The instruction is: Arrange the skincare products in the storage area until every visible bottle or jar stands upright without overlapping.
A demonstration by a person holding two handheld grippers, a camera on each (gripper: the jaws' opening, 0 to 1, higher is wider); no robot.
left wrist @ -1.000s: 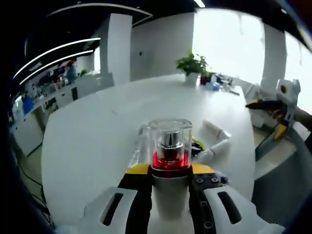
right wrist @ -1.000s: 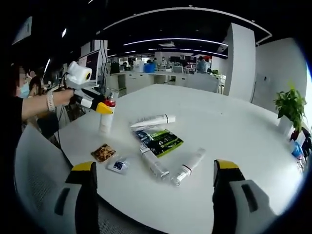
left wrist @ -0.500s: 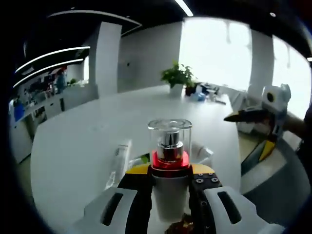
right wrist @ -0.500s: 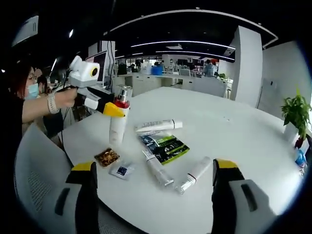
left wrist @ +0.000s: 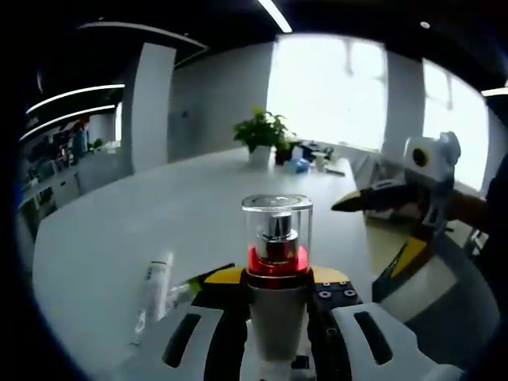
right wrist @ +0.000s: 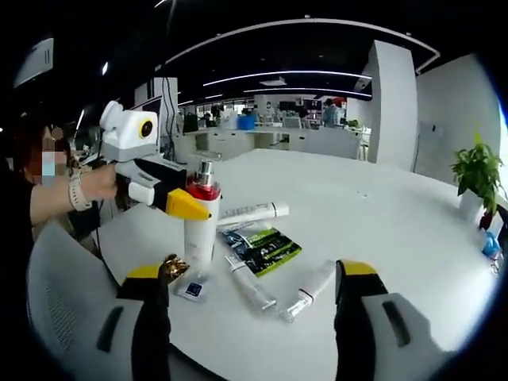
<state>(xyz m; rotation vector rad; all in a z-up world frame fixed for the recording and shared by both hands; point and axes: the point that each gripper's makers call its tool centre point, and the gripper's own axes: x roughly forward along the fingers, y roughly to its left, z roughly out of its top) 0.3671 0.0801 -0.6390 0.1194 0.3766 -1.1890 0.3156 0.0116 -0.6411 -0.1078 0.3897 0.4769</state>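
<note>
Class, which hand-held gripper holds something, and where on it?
The left hand-held gripper clamps the white pump bottle with red collar and clear cap around its upper body, just below the collar.

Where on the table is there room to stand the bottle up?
Bare white table stretches beyond the green packet toward the potted plant. It is crowded near the edge: tubes, packet and sachets lie close together around the held bottle.

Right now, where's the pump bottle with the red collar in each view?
Left gripper view: the pump bottle sits bottom centre, upright between that gripper's jaws.
Right gripper view: left of centre, gripped by the left gripper above the table.
Shared landmark: the potted plant.
</note>
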